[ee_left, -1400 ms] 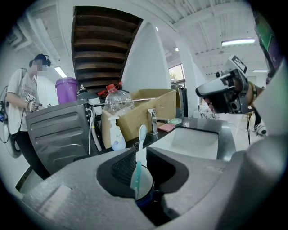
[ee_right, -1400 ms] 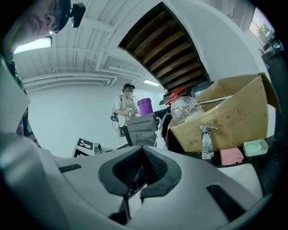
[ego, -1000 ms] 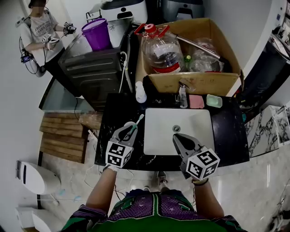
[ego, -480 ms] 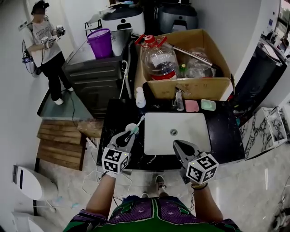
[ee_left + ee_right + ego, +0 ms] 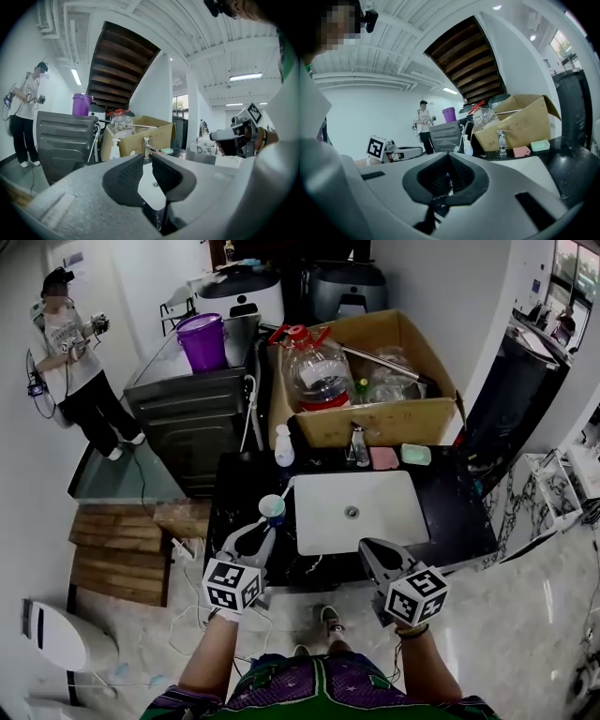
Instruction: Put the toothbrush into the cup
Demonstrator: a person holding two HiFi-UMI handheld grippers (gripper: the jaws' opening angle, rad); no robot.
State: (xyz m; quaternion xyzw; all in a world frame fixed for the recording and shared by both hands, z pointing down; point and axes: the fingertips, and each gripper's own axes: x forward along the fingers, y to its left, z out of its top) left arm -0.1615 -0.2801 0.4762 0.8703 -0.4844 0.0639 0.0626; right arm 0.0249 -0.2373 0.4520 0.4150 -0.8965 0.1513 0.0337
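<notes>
Toothbrush [image 5: 287,489] now in cup [image 5: 272,509], just beyond parted left tongs [image 5: 262,531]; right tongs [image 5: 367,547] closed.

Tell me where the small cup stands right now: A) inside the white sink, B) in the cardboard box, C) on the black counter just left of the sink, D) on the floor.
C: in the head view the cup stands on the black counter, just beside the left edge of the white sink.

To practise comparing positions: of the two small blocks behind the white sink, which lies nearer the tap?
The pink rectangular block, beside the metal tap; the pale green block lies farther right.
</notes>
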